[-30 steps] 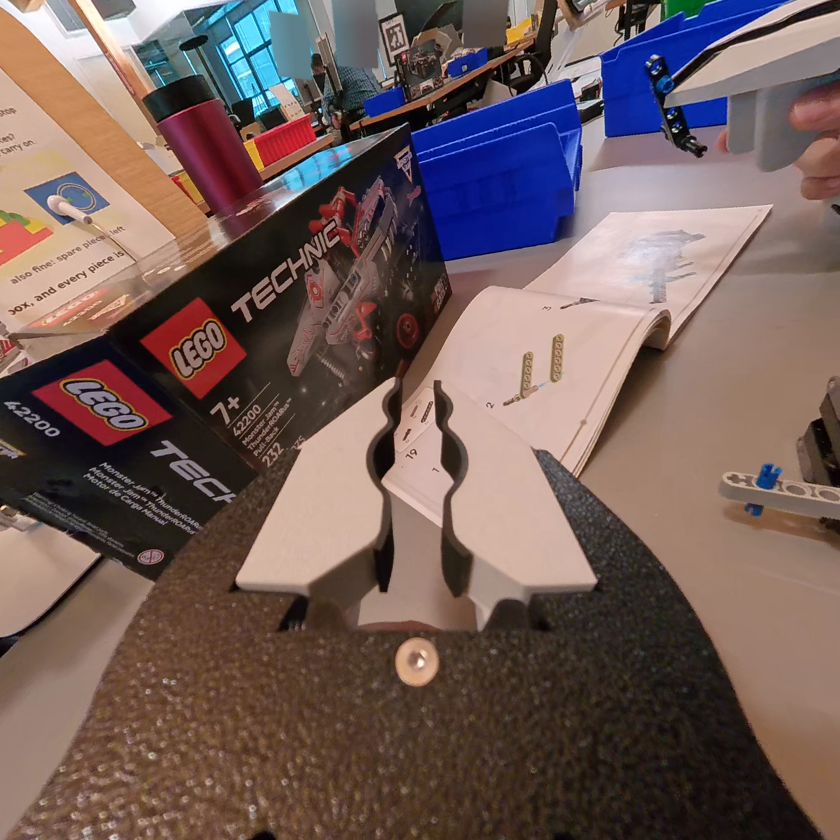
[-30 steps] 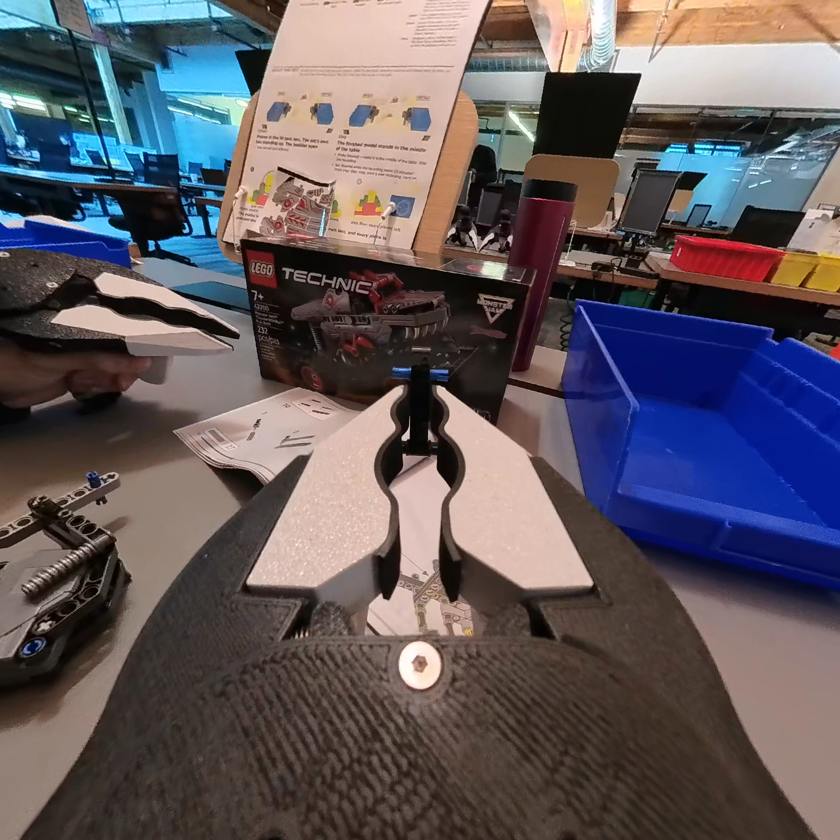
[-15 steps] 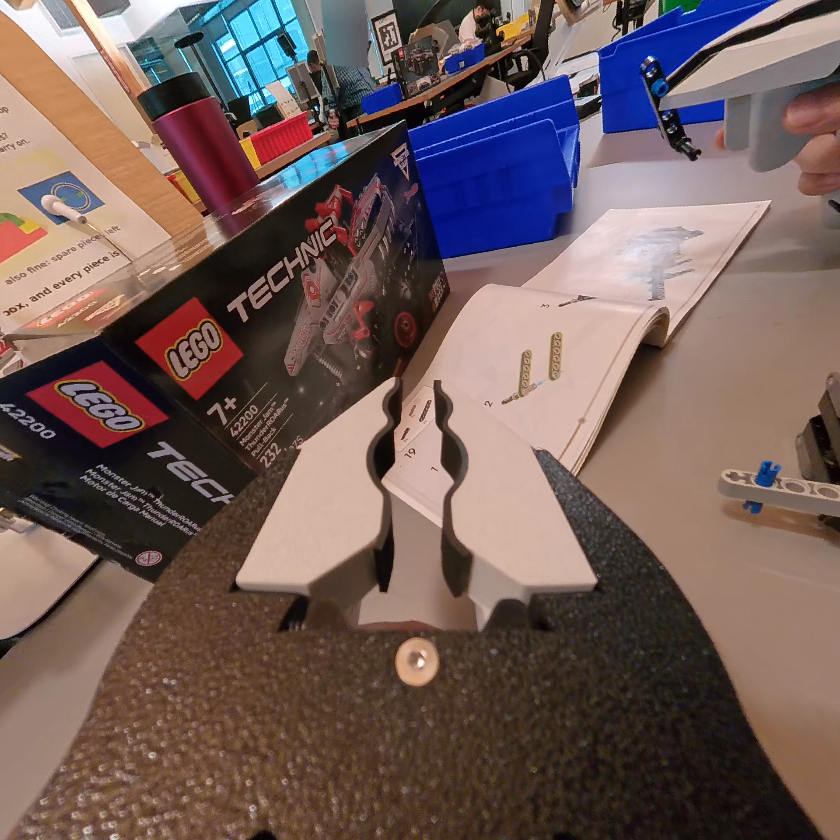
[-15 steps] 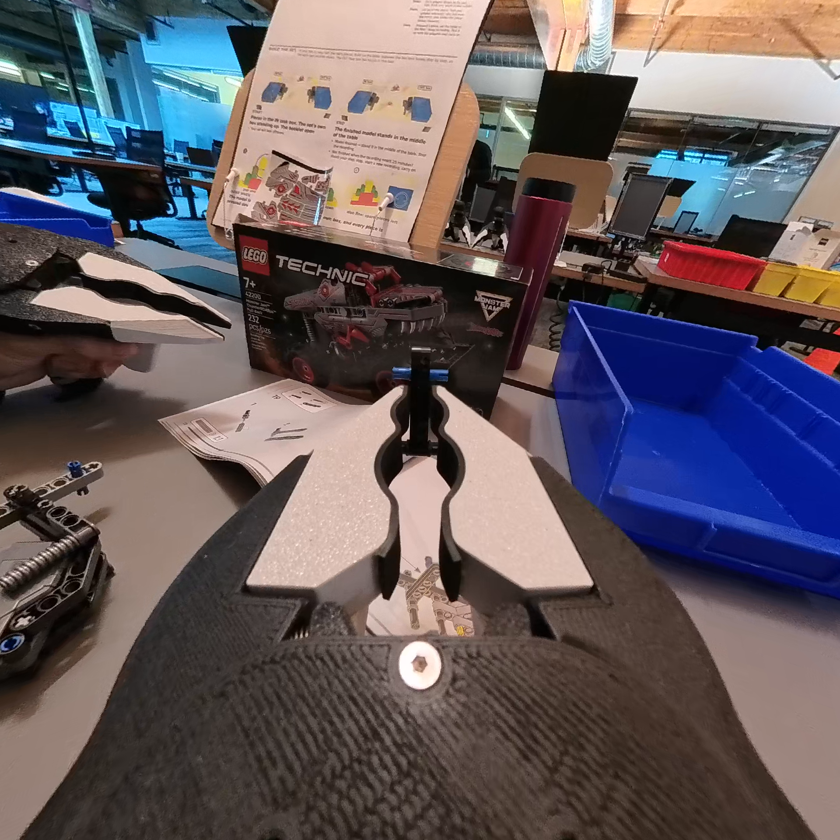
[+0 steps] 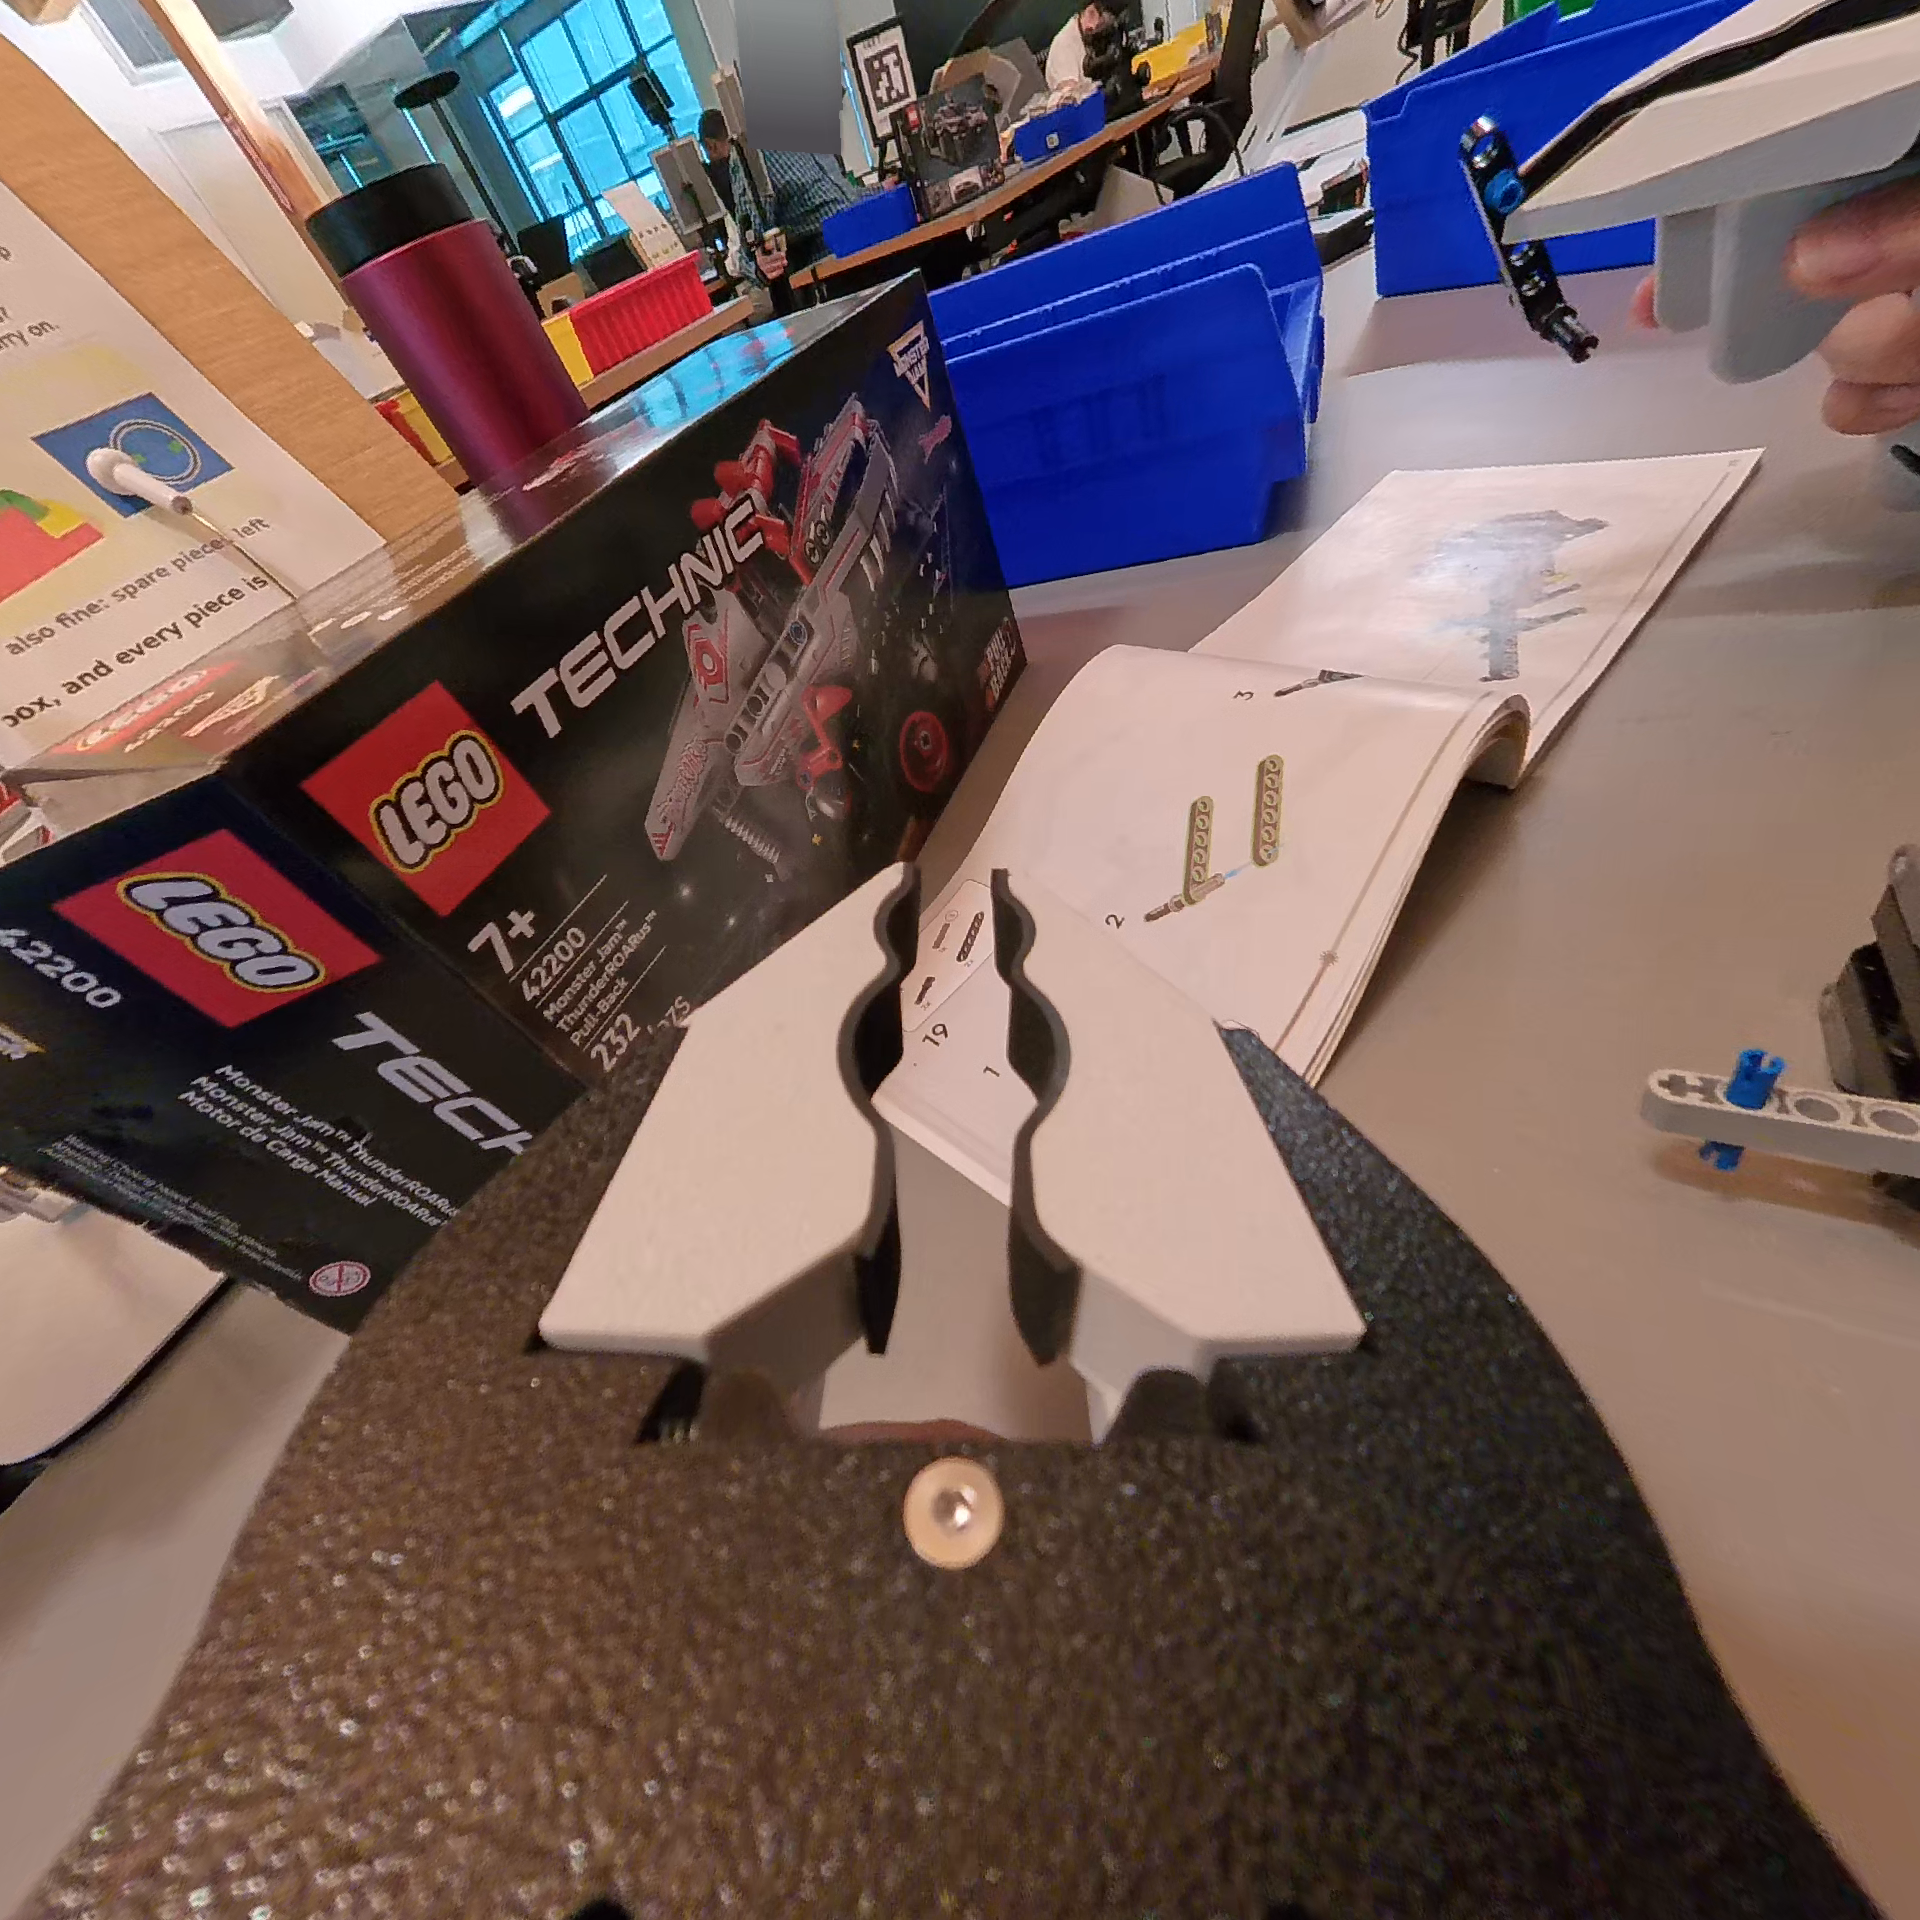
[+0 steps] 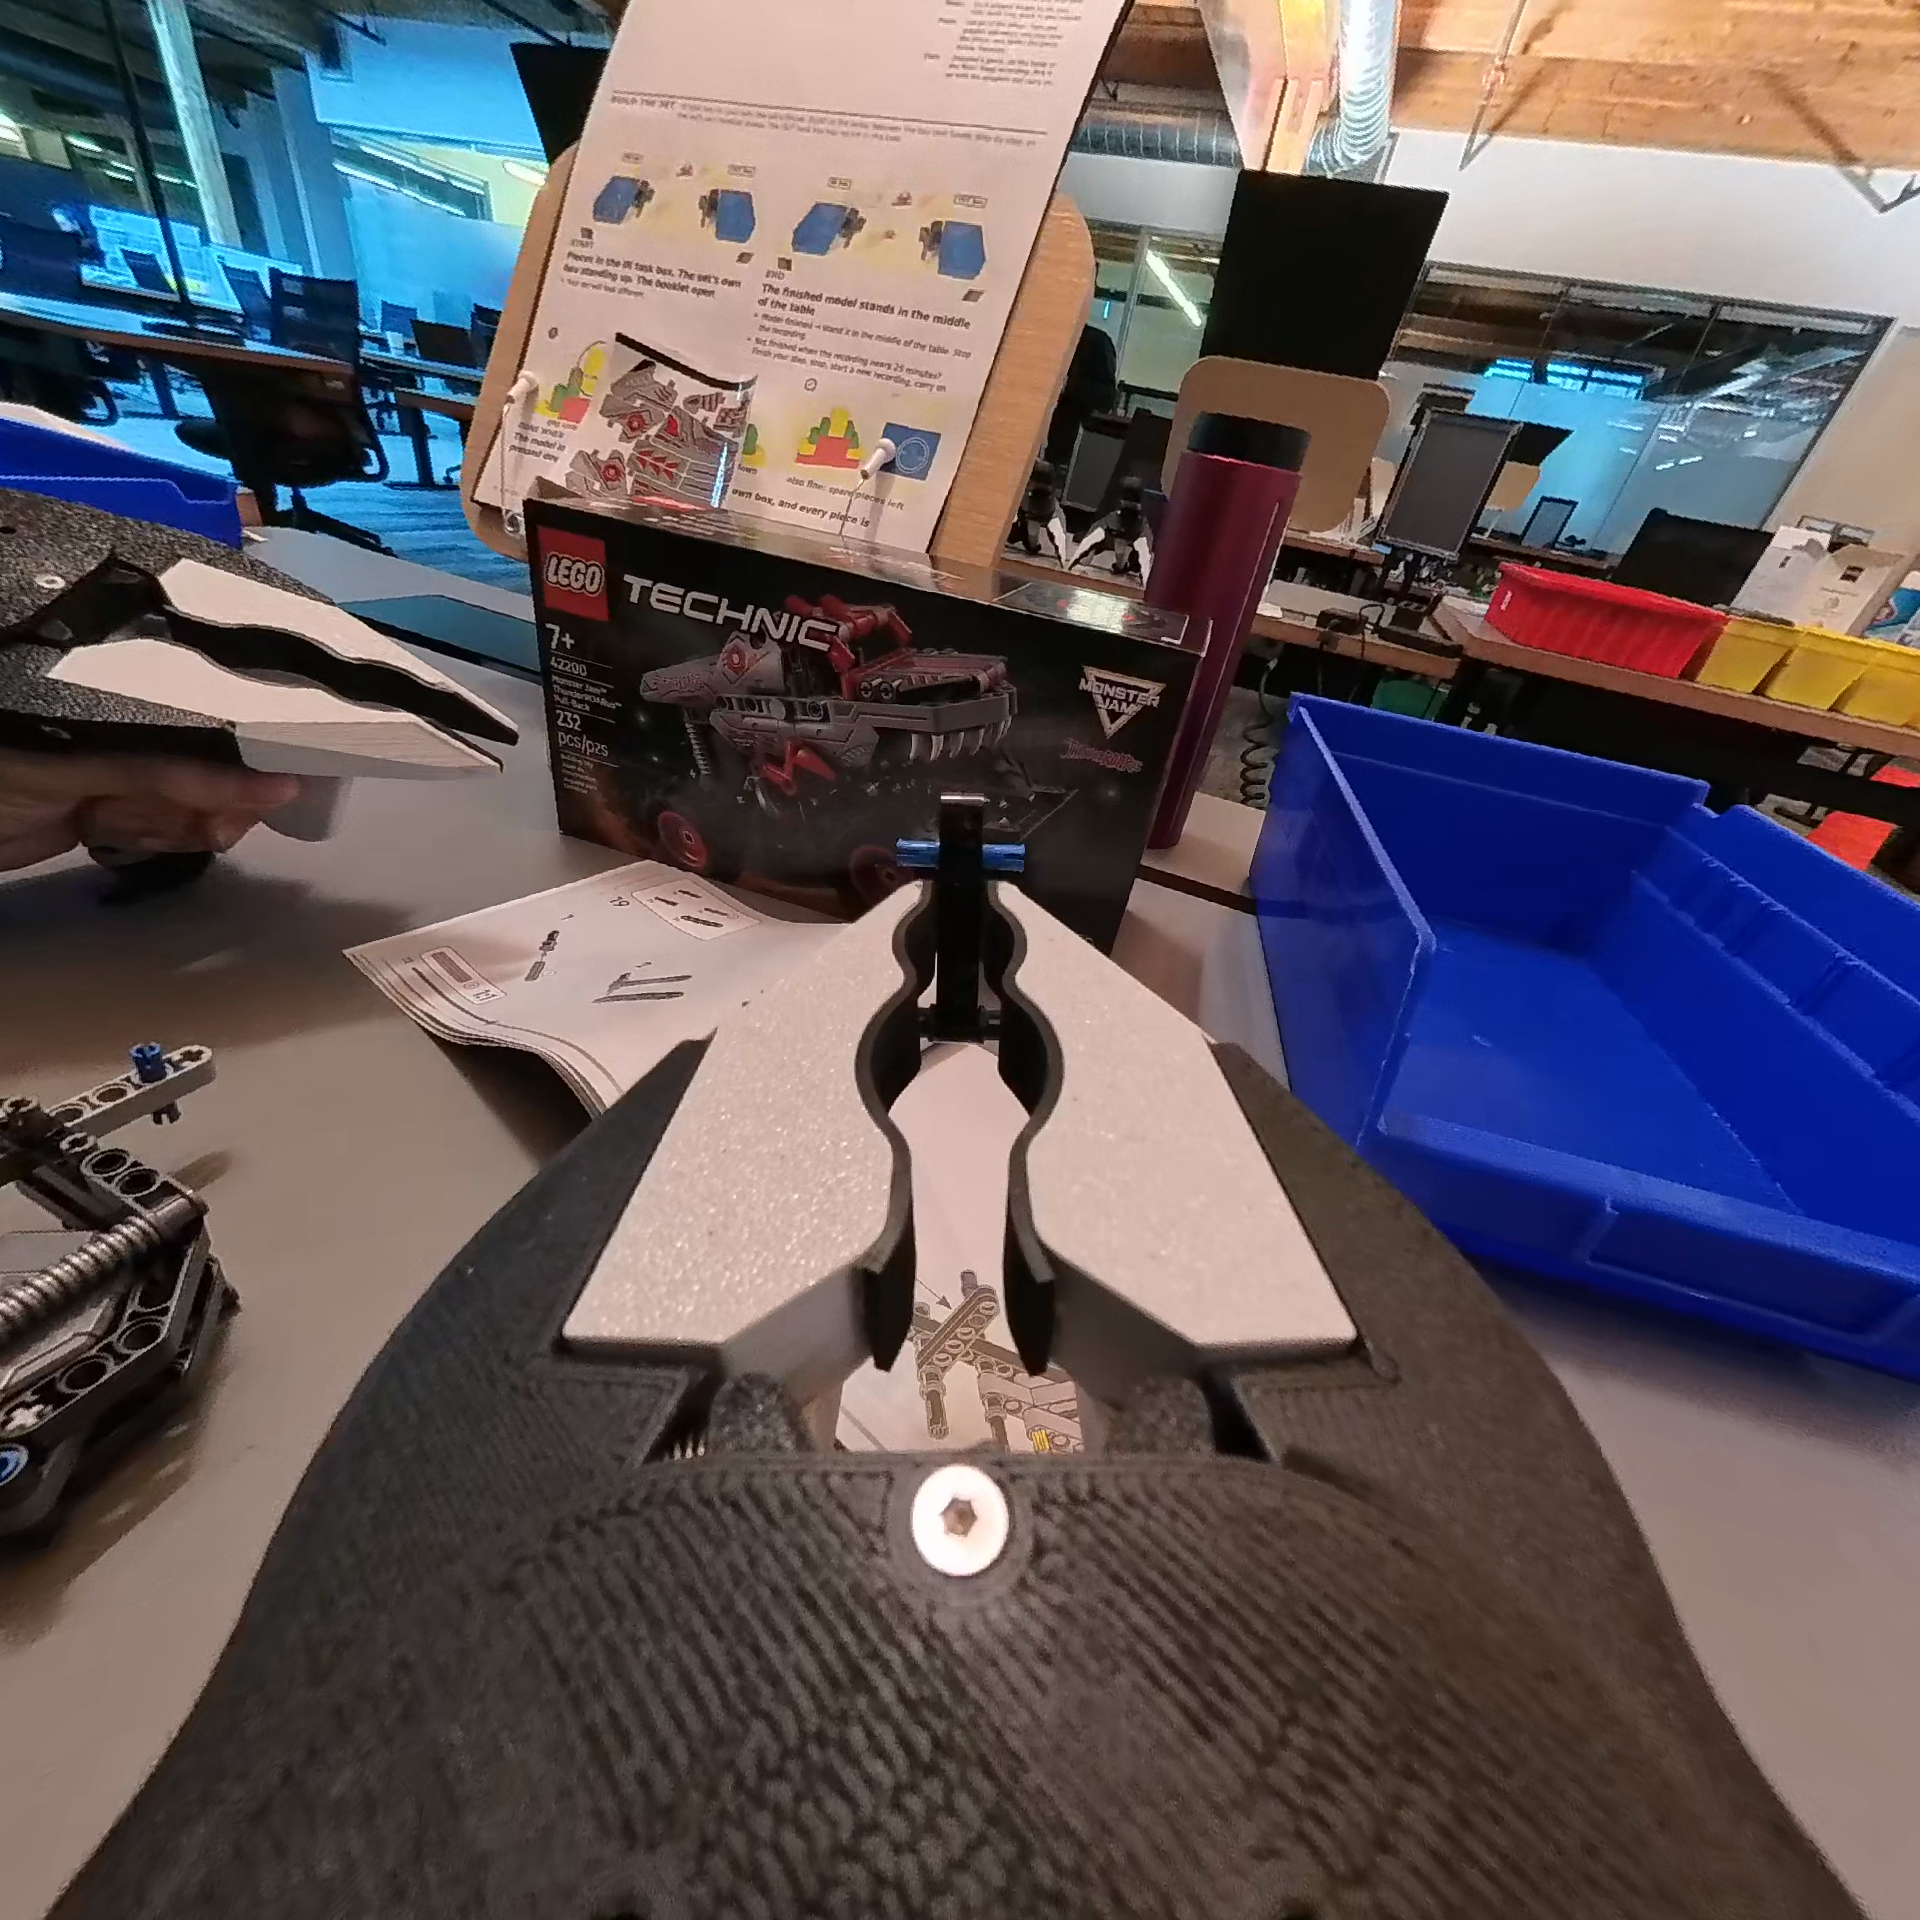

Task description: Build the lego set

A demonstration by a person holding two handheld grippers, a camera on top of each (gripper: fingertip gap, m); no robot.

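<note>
Jaws pinching black beam (image 6: 957,914) with blue pin, right gripper (image 6: 956,904) raised

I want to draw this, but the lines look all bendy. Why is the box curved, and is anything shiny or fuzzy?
Left wrist view: the wide lens bows the set box and stretches the booklet; the box top shows glare; the far desks look soft. Right wrist view: the blue bin edges curve; the black piece in the right tongs is sharp.
</note>
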